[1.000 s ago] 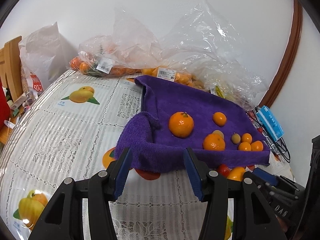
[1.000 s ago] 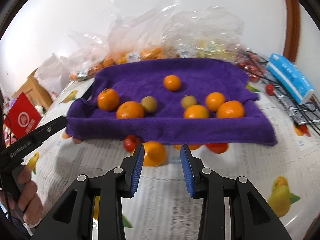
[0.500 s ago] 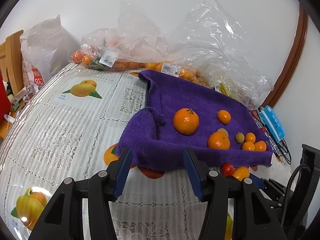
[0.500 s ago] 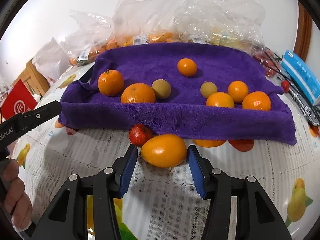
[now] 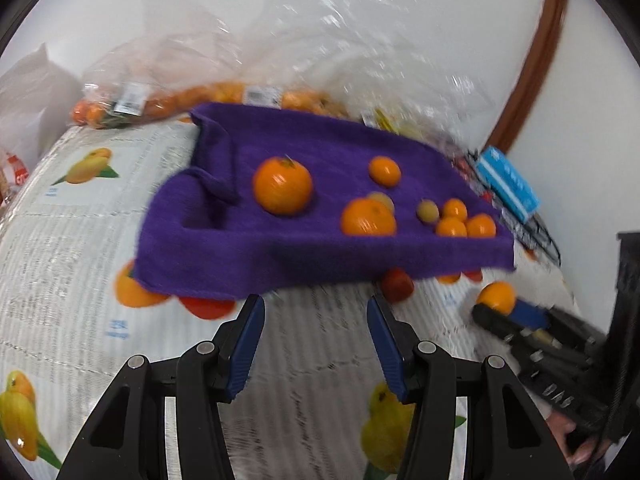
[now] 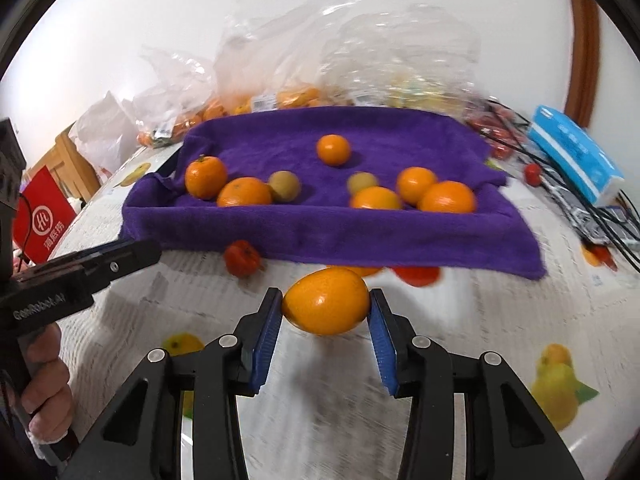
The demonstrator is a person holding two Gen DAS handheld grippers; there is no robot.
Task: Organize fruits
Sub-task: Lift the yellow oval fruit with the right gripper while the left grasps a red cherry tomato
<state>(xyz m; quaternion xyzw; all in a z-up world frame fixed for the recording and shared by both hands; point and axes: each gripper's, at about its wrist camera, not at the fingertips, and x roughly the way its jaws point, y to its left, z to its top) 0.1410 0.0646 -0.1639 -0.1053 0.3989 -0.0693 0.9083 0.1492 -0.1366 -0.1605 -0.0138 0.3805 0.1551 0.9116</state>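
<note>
In the left wrist view, the left gripper [image 5: 316, 322] sits at the bottom centre with its fingers [image 5: 251, 342] spread wide and nothing between them, above the lace-covered worktop [image 5: 72, 240]. The purple towel [image 5: 248, 248], mid-frame, carries several oranges.

In the right wrist view, the right gripper [image 6: 326, 308] at lower centre has its blue fingers [image 6: 267, 336] pressed against both ends of an oval orange fruit [image 6: 325, 306], just below the towel's near edge. A small red fruit [image 6: 241, 258] lies at that edge, left of centre.

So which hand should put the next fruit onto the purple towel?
Right. The right gripper is shut on the oval orange fruit, close to the purple towel; the left gripper is open and holds nothing.
</note>
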